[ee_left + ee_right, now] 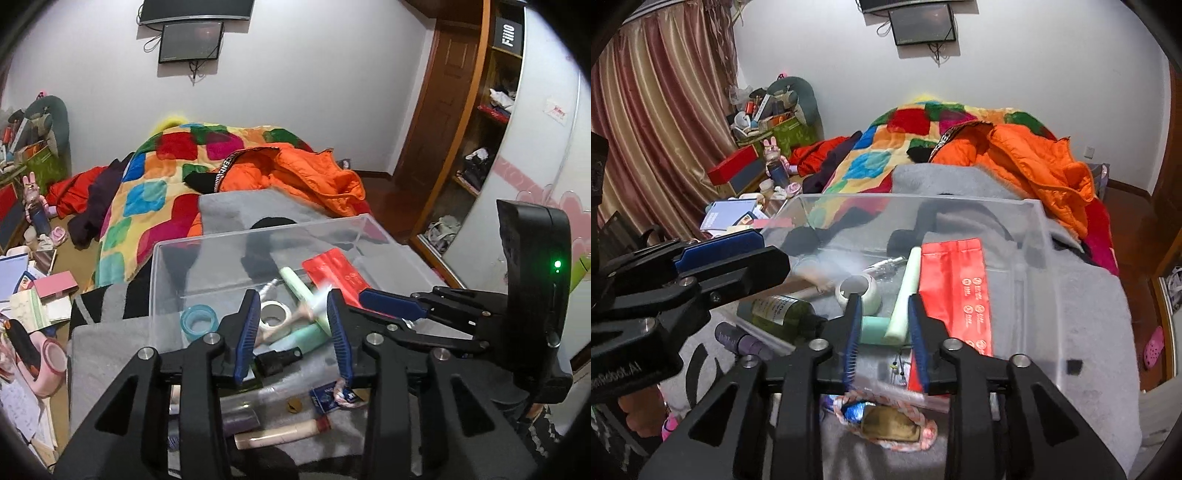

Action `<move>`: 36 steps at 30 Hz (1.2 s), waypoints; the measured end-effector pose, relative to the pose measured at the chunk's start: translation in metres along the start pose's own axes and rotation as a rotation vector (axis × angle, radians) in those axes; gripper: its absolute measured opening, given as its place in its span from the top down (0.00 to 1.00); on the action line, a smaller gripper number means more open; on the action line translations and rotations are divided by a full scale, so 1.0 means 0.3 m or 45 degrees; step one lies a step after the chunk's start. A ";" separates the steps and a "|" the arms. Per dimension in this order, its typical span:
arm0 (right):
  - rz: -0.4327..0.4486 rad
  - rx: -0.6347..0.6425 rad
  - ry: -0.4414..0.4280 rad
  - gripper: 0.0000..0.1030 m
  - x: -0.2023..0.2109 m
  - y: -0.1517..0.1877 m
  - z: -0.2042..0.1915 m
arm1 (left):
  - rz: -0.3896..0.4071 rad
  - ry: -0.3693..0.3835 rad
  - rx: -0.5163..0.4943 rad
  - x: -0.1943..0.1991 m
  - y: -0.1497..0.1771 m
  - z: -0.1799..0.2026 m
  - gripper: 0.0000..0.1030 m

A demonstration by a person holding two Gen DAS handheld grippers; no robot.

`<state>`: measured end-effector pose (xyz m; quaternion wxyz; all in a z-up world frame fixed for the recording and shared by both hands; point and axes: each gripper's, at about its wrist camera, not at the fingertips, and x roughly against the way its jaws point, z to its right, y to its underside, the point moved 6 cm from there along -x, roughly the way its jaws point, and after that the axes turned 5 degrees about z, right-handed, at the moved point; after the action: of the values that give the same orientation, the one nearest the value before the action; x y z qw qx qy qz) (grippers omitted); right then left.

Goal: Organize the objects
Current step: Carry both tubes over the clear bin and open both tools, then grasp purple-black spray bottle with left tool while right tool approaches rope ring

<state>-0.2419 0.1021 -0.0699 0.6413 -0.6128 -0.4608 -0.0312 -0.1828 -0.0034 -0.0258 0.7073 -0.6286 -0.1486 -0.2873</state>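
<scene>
A clear plastic box (258,236) (1034,221) sits on a grey blanket on the bed. Inside lie a red pouch (334,271) (955,291), a pale green tube (295,284) (905,295), a white tape roll (275,315) (858,290), a blue tape roll (199,321) and a mint tube (873,328). A blurred brush-like item (314,301) (827,267) is in motion over the box. My left gripper (291,332) is open and empty above the box's near side. My right gripper (884,336) is open and empty, just right of the left one.
On the blanket before the box lie a dark green bottle (783,310), a purple tube (738,341), a beige tube (280,432), a coin (294,406) and a braided cord with a blue packet (886,424). An orange jacket (295,173) and patchwork quilt (159,184) lie behind.
</scene>
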 end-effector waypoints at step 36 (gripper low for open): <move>-0.076 -0.089 0.046 0.48 0.099 0.289 0.044 | -0.201 -0.166 0.263 0.032 0.351 -0.245 0.13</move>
<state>-0.1796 0.1500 -0.1193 0.6265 -0.6200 -0.4659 -0.0776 -0.1240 -0.0725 -0.1171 0.7322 -0.5562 -0.2720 -0.2839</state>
